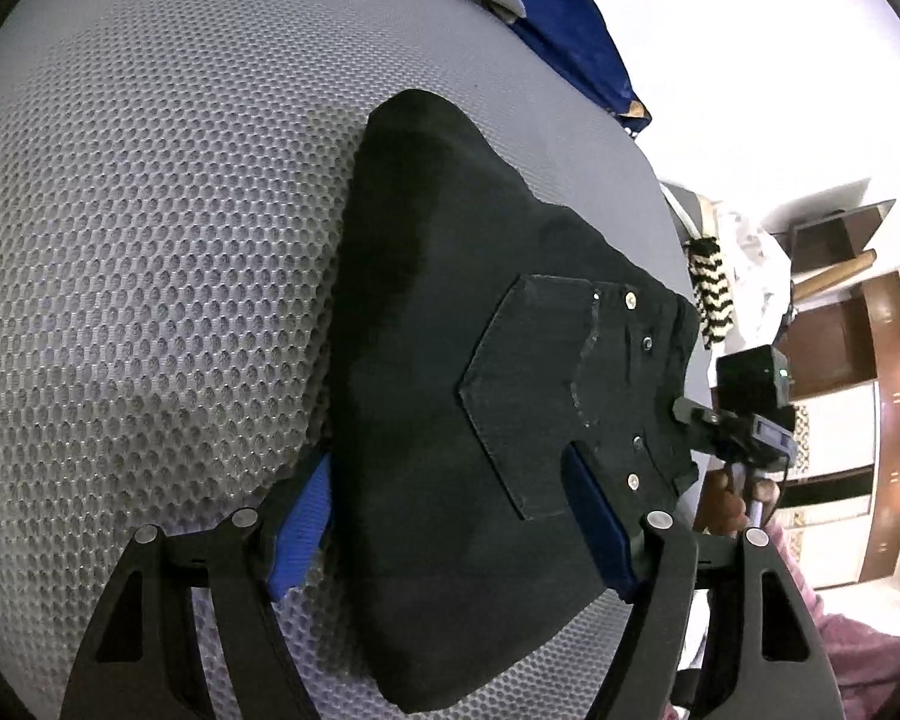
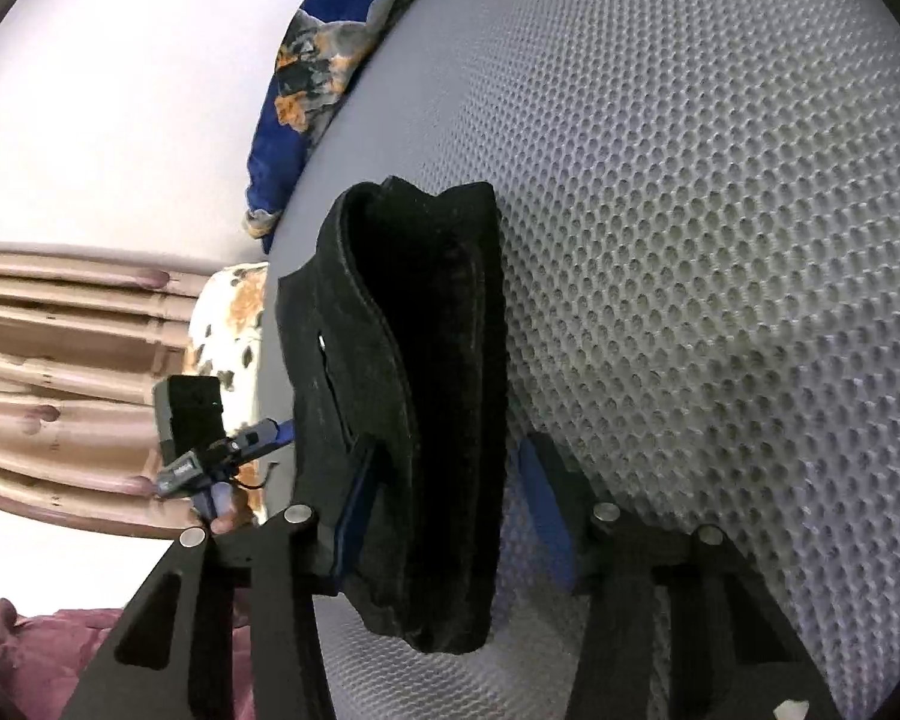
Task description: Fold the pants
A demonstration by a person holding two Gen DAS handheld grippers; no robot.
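Note:
Black pants (image 1: 450, 372), folded into a thick stack, lie on a grey mesh mattress (image 1: 150, 240). A back pocket with rivets (image 1: 546, 390) faces up. My left gripper (image 1: 450, 516) is spread wide around the near end of the stack, one blue pad (image 1: 297, 531) on the mattress side and one pad (image 1: 600, 522) over the top cloth. In the right wrist view the pants (image 2: 426, 420) show edge-on with their layers stacked. My right gripper (image 2: 456, 510) straddles that edge, its fingers wide on both sides. The right gripper also shows in the left wrist view (image 1: 744, 420).
A blue patterned cloth (image 1: 564, 18) lies at the mattress's far edge, also in the right wrist view (image 2: 306, 90). Wooden furniture (image 1: 840, 324) and a black-and-white zigzag cloth (image 1: 711, 288) stand beyond the mattress. Pink clothing (image 2: 42, 648) is near my hands.

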